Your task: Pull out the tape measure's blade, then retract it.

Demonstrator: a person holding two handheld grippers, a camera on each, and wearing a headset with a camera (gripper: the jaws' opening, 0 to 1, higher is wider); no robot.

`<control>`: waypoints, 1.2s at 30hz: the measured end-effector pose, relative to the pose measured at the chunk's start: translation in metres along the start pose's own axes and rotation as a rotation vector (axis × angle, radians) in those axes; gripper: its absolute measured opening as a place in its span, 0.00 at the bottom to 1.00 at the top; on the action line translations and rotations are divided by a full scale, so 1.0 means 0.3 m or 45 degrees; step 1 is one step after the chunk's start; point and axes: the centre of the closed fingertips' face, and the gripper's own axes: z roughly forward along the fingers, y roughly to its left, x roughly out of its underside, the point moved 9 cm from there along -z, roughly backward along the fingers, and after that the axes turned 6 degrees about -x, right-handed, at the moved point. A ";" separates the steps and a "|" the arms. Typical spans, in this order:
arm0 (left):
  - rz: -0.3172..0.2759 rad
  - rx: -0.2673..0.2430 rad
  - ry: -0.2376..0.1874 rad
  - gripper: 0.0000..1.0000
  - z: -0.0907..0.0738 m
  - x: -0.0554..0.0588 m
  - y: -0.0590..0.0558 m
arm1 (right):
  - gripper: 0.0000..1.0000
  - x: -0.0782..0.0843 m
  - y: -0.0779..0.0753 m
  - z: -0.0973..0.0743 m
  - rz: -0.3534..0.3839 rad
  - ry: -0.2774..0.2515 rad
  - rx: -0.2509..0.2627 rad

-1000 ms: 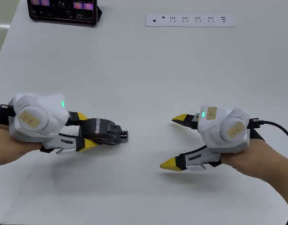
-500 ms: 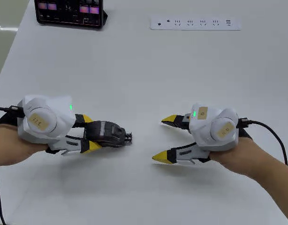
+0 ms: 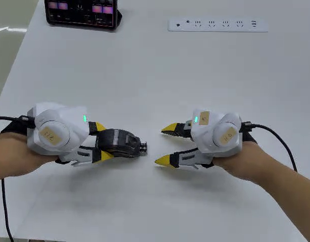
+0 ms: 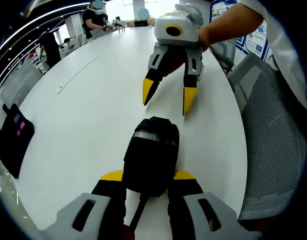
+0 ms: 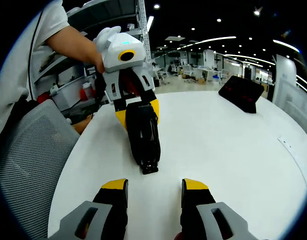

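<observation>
A black tape measure [image 3: 120,143] lies on the white table, its blade tip [image 3: 144,147] pointing right and the blade drawn in. My left gripper [image 3: 101,141] is shut on the case; in the left gripper view the yellow-tipped jaws clamp the tape measure [image 4: 151,155] from both sides. My right gripper [image 3: 166,145] faces it from the right, open, a short gap from the blade tip. In the right gripper view the tape measure [image 5: 143,134] lies just ahead of the spread fingertips [image 5: 114,185], with nothing between them.
A dark tablet [image 3: 82,12] stands at the table's far left edge and a white power strip [image 3: 218,24] lies at the far right. A mesh chair [image 4: 273,140] stands beside the table. Cables trail from both grippers.
My right gripper has moved left toward the tape measure, narrowing the gap to the blade tip. The left gripper keeps its hold; the head camera has shifted.
</observation>
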 end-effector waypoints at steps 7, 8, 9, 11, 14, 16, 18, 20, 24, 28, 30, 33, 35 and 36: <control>0.002 -0.003 -0.004 0.26 -0.003 0.003 0.002 | 0.32 -0.020 -0.006 0.039 -0.037 -0.006 -0.032; 0.000 -0.002 -0.004 0.27 -0.004 0.003 0.002 | 0.31 -0.022 -0.006 0.042 -0.040 -0.009 -0.036; 0.000 -0.001 -0.004 0.27 -0.003 0.004 0.004 | 0.31 -0.023 -0.006 0.046 -0.043 -0.009 -0.040; -0.004 0.002 -0.003 0.27 -0.003 0.005 0.005 | 0.30 -0.024 -0.005 0.058 -0.053 -0.003 -0.050; -0.006 0.004 -0.004 0.27 -0.003 0.006 0.007 | 0.27 -0.025 -0.003 0.072 -0.068 0.003 -0.062; -0.008 0.005 -0.004 0.27 -0.003 0.007 0.008 | 0.26 -0.028 -0.002 0.080 -0.075 0.002 -0.069; -0.010 0.007 -0.004 0.27 -0.003 0.008 0.010 | 0.23 -0.032 -0.003 0.087 -0.081 -0.001 -0.074; -0.010 0.008 -0.005 0.27 -0.002 0.008 0.012 | 0.21 -0.034 -0.004 0.092 -0.089 0.000 -0.078; -0.012 0.010 -0.004 0.27 -0.001 0.009 0.014 | 0.19 -0.034 -0.005 0.100 -0.099 0.001 -0.084; -0.011 0.009 -0.004 0.27 -0.002 0.009 0.014 | 0.17 -0.033 -0.004 0.108 -0.100 0.006 -0.090; -0.010 0.009 -0.004 0.27 -0.001 0.009 0.015 | 0.16 -0.032 -0.003 0.112 -0.107 0.009 -0.092; -0.009 0.009 -0.004 0.27 -0.001 0.009 0.015 | 0.15 -0.031 -0.003 0.114 -0.113 0.008 -0.093; -0.010 0.008 -0.004 0.27 0.000 0.010 0.016 | 0.14 -0.030 -0.002 0.111 -0.115 0.008 -0.090; -0.011 0.009 -0.004 0.27 0.000 0.010 0.017 | 0.13 -0.031 -0.003 0.112 -0.119 0.006 -0.092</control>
